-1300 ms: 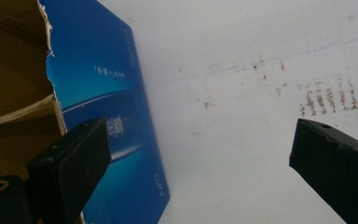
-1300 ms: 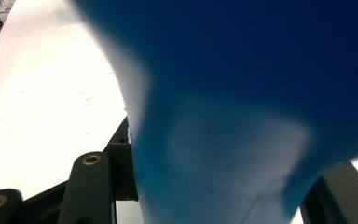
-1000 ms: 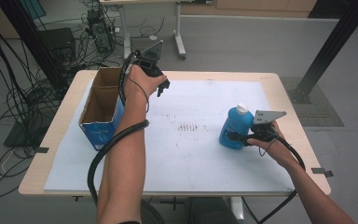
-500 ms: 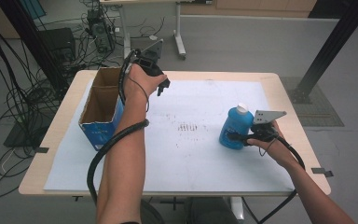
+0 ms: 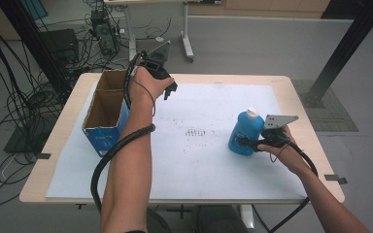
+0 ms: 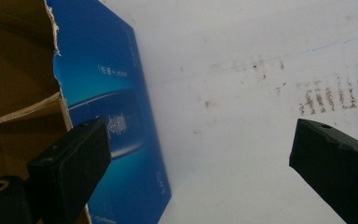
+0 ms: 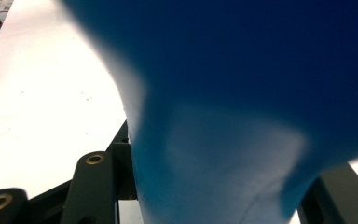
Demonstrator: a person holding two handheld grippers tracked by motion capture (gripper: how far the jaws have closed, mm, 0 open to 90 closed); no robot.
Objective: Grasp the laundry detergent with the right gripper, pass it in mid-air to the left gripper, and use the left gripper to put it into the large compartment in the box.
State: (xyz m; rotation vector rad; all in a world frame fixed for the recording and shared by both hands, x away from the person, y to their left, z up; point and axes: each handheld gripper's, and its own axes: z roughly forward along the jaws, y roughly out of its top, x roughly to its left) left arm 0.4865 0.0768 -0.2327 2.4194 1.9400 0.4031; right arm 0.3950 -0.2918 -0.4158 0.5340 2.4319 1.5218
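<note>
Right tongs on the bottle, left tongs wide open by the box.

Right of centre in the high view, the blue bottle (image 5: 245,133) stands upright on the tabletop (image 5: 204,160), and the right tongs (image 5: 246,143) clamp its lower body from the right. Up at upper left, the left tongs (image 5: 170,90) hang over the tabletop, jaws spread and holding nothing, just beside the open cardboard box (image 5: 105,112), whose blue side (image 6: 116,121) faces them.
</note>
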